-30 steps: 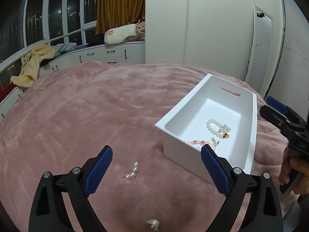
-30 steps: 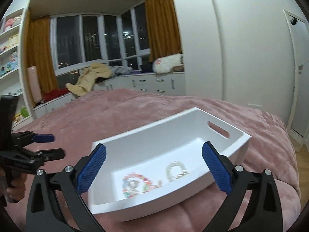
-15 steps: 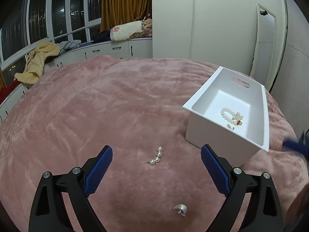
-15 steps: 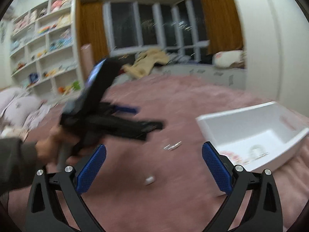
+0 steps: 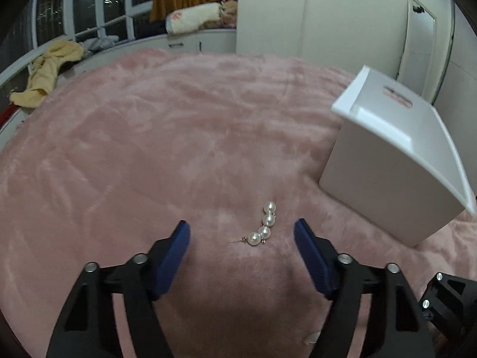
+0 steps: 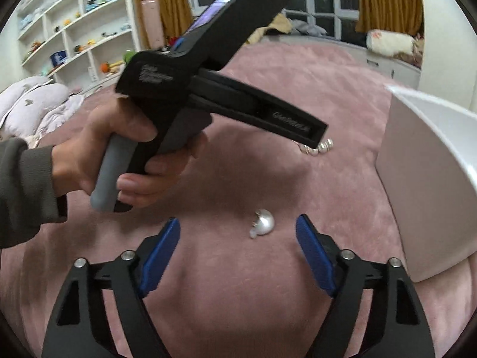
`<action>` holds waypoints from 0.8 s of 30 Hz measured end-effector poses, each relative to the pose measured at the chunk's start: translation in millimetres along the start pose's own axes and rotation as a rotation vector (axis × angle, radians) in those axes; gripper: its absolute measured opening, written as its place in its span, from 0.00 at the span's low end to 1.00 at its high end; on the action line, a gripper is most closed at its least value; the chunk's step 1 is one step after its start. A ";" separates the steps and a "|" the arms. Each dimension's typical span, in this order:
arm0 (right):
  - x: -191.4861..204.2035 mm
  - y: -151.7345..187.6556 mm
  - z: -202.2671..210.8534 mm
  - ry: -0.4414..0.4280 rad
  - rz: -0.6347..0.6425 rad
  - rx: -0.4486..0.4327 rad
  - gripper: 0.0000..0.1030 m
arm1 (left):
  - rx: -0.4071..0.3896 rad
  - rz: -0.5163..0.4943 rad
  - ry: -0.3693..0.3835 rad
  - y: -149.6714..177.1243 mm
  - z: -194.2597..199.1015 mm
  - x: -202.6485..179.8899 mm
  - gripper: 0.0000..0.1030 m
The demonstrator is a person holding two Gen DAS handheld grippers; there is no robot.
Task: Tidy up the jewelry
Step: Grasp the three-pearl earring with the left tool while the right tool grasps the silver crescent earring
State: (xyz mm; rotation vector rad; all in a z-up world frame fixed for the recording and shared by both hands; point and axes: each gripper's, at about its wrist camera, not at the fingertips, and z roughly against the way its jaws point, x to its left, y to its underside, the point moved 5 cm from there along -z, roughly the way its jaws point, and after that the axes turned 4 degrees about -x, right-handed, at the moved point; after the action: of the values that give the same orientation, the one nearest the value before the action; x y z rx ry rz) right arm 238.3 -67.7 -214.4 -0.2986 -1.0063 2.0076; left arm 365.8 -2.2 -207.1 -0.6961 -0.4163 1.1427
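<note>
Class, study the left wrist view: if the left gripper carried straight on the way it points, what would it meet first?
Probably the pearl earring, lying on the pink blanket just ahead of the open left gripper, between its fingers. Depth is uncertain; the white box sits off to the right.

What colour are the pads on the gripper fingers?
Dark blue pads on black arms, clearest in the left wrist view.
</note>
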 end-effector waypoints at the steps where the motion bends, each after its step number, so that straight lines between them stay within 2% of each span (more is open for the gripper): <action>1: -2.6 1.5 -4.1 -0.006 -0.015 0.011 0.63 | 0.003 -0.008 0.004 2.7 -5.7 -0.1 0.58; 2: -4.5 3.7 -9.7 -0.005 -0.026 0.026 0.56 | 0.017 -0.012 0.016 6.9 -13.5 0.1 0.42; 3: -3.2 5.7 -13.3 -0.010 -0.027 0.035 0.51 | 0.027 -0.013 0.024 10.7 -19.0 0.3 0.31; 5: 0.8 9.2 -20.4 -0.018 -0.011 0.050 0.44 | 0.030 -0.017 0.025 19.3 -27.4 1.0 0.25; 8: 4.5 10.1 -25.4 -0.016 0.002 0.053 0.37 | 0.007 -0.004 0.043 26.2 -29.2 4.4 0.23; 11: -4.6 8.8 -29.6 -0.022 -0.050 0.053 0.18 | 0.004 0.002 0.049 28.8 -30.4 5.8 0.20; 19: -9.0 6.5 -19.6 -0.013 -0.047 0.026 0.18 | 0.017 0.008 0.030 30.2 -27.1 3.5 0.16; 24: -9.1 5.8 -0.3 -0.002 -0.048 -0.004 0.18 | 0.014 0.010 0.019 34.6 -11.0 3.0 0.16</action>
State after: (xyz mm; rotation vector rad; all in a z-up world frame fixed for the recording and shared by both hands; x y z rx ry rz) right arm 240.6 -76.4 -220.3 -0.2724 -1.0096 1.9628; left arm 350.2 5.8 -239.1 -0.6966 -0.3890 1.1471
